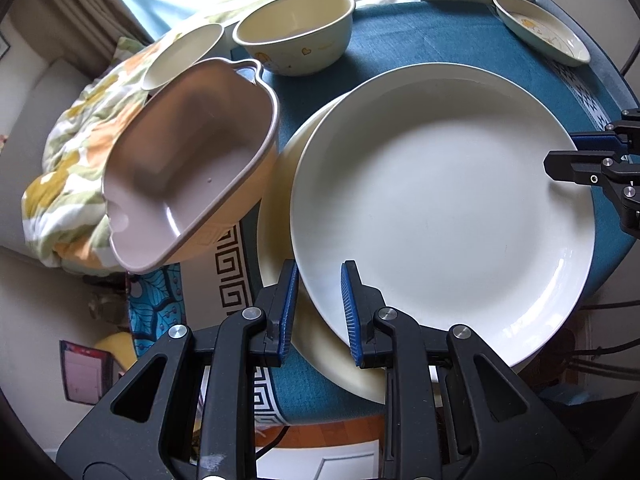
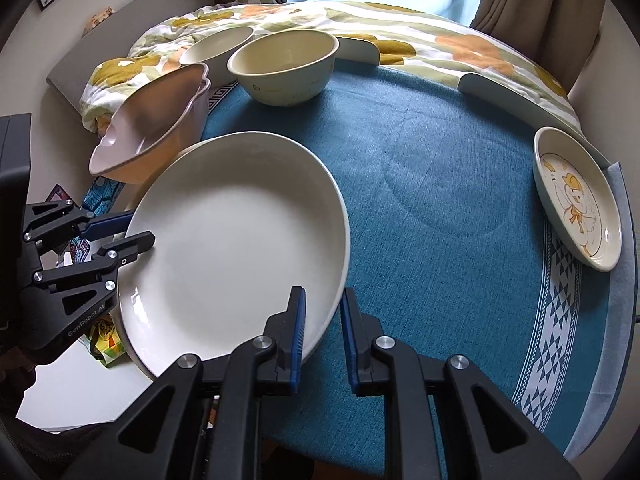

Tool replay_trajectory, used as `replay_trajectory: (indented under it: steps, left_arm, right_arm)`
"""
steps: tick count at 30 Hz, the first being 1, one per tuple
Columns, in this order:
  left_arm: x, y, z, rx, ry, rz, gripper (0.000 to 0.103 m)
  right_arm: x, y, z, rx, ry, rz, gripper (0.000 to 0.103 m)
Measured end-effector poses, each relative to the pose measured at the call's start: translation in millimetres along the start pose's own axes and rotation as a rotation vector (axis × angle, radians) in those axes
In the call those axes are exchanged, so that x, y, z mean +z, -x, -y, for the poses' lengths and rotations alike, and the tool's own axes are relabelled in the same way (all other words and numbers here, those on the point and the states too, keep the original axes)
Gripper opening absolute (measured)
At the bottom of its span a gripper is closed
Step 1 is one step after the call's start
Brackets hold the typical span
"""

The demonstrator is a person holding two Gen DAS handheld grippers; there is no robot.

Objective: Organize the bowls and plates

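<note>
A large white plate (image 1: 440, 208) lies on top of a cream plate (image 1: 280, 184) on the blue tablecloth (image 1: 420, 36). My left gripper (image 1: 320, 300) is open, its fingers either side of the white plate's near rim. My right gripper (image 2: 323, 332) is open around the same plate's (image 2: 232, 240) opposite rim, and shows at the right edge of the left wrist view (image 1: 568, 152). The left gripper shows in the right wrist view (image 2: 136, 228). A pink-lined handled dish (image 1: 188, 168) sits to the left, a cream bowl (image 1: 294, 32) and a second bowl (image 1: 184, 54) beyond.
A small duck-print plate (image 2: 578, 200) sits at the table's far right, also in the left wrist view (image 1: 542, 30). A flowered quilt (image 2: 400, 32) lies behind the table. Open blue cloth (image 2: 440, 160) lies between the plates. The table edge is close behind both grippers.
</note>
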State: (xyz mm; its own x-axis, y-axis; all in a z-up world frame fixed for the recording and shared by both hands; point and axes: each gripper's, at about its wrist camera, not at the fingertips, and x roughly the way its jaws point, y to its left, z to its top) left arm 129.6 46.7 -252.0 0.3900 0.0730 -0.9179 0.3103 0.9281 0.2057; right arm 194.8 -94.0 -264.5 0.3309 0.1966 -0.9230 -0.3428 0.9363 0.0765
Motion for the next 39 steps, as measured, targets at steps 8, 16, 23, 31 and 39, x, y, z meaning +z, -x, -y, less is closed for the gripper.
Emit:
replay_trajectory:
  steps: [8,16,23,31,39]
  left_arm:
    - [-3.8,3.8,4.2,0.05,-0.04,0.015,0.019]
    - [-6.4,5.4,10.2,0.075,-0.062,0.024,0.019]
    - [-9.1,8.0,10.4,0.102,-0.07,0.029,0.019]
    - [-9.0,10.0,2.6,0.083,-0.049,0.031,0.02]
    - [7.6,49.0,-4.8,0.143,-0.07,0.098,0.02]
  right_arm:
    - [2.3,-3.8,-5.5,-0.025,0.065,-0.009,0.016]
    - [2.0,-6.7,-8.2,-0.05,0.087,-0.014,0.016]
    - [1.4,-6.9,-10.1,-0.063,0.092,-0.014,0.016]
    - [1.2,-6.8,-9.9,-0.062,0.086,-0.009,0.016]
    - [6.5,21.6,7.2,-0.018,-0.035,0.053,0.016]
